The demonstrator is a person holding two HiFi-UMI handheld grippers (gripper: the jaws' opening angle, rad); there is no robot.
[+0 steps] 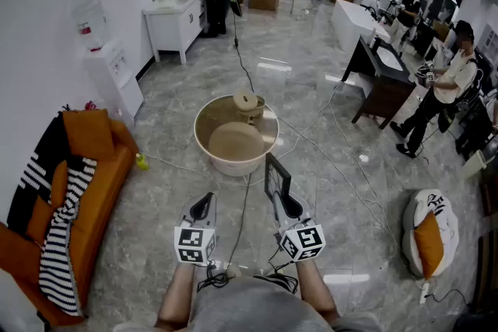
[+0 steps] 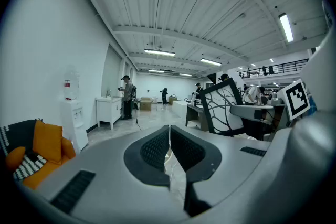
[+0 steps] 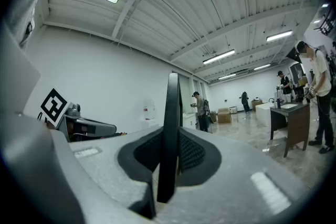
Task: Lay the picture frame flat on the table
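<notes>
While the picture frame (image 1: 276, 176) is held upright and clear of any surface, it is clamped by one edge in the right gripper (image 1: 281, 200). In the right gripper view, the jaws are seen pressed on either side of the thin black edge. In the left gripper view the frame's face is shown: a black border round a white panel crossed by dark branching lines. The frame is held in the air over the grey marbled floor (image 1: 327, 136), on the near side of the round table (image 1: 204, 145), and the table is not touched by it. The left gripper (image 1: 203, 204) is carried beside the right one, apart from the frame. Its jaws are closed together and nothing is gripped between them. On the far part of the tabletop a small wooden object (image 1: 248, 102) is seen. An orange sofa (image 1: 101, 167) draped with a black-and-white striped blanket (image 1: 62, 237) is set against the left wall, and a white water dispenser (image 1: 113, 78) is placed further along that wall. Cables (image 1: 311, 144) are trailed across the floor past the table. Several people are seen in the background, one of them beside a white cabinet (image 1: 175, 23).
</notes>
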